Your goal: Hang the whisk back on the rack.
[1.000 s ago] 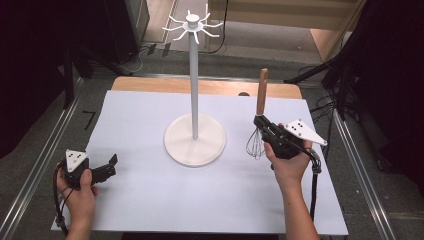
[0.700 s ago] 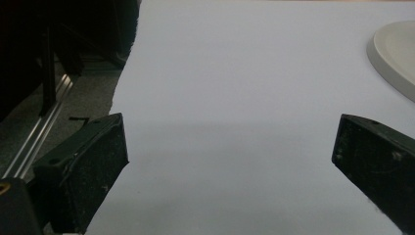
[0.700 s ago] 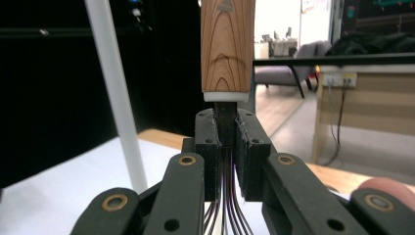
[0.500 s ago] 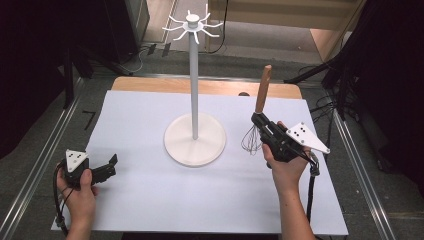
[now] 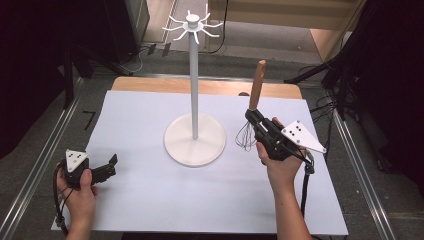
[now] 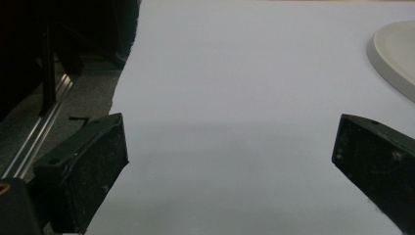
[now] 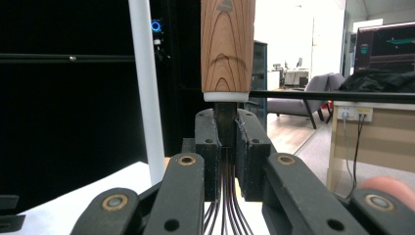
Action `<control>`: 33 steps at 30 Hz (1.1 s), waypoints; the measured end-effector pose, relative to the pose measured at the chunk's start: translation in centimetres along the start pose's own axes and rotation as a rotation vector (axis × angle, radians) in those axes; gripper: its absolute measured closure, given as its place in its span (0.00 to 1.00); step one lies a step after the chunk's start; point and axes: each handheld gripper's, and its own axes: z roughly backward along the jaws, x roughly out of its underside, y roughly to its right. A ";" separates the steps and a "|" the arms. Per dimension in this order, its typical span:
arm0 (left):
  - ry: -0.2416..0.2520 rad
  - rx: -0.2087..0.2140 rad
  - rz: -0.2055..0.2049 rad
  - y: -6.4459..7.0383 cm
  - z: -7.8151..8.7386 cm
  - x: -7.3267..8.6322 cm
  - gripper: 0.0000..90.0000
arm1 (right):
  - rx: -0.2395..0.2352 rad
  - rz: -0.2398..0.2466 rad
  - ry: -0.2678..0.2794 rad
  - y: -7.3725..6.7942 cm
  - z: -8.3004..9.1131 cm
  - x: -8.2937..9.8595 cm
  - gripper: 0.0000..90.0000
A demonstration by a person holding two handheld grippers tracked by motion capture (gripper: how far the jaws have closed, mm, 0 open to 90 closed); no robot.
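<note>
The whisk has a smooth, grained wooden handle with a white collar and thin, shiny metal wires. The right gripper has matt black plastic jaws with metal rivets. The stand looks like smooth, matt white plastic or painted metal. The table carries a matt, pale paper-like sheet.

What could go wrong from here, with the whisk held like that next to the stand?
1. The right gripper clamps the whisk on the thin neck just below its wooden handle; the heavy handle above could make it pivot or slip in the jaws.
2. The stand is tall on a narrow pole; a bump from the whisk on the way up to its hooks might rock it.
3. The left gripper sits open, far from the base, so nothing steadies it.
</note>
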 end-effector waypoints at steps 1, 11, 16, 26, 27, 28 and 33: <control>-0.001 0.001 -0.002 0.0 0.0 0.0 0.01 | -0.006 0.001 0.002 -0.1 -0.1 -0.1 0.92; -0.001 0.001 0.001 0.0 0.0 0.0 0.01 | -0.042 0.018 0.021 -1.3 -1.5 -1.2 0.92; 0.000 0.001 0.000 0.0 0.0 0.0 0.01 | -0.060 0.020 0.022 -1.8 -2.2 -1.8 0.92; -0.001 0.002 0.001 0.0 0.0 0.0 0.01 | -0.087 0.027 0.027 -2.4 -3.4 -2.6 0.92; -0.002 0.002 0.000 0.0 0.0 0.0 0.01 | -0.089 0.032 0.028 -2.4 -3.5 -2.7 0.92; 0.001 0.001 0.001 0.0 0.0 0.0 0.01 | -0.092 0.028 0.025 -2.5 -3.6 -2.7 0.92; 0.001 0.001 0.002 0.0 0.0 0.0 0.01 | -0.110 0.032 0.025 -2.7 -4.0 -3.1 0.92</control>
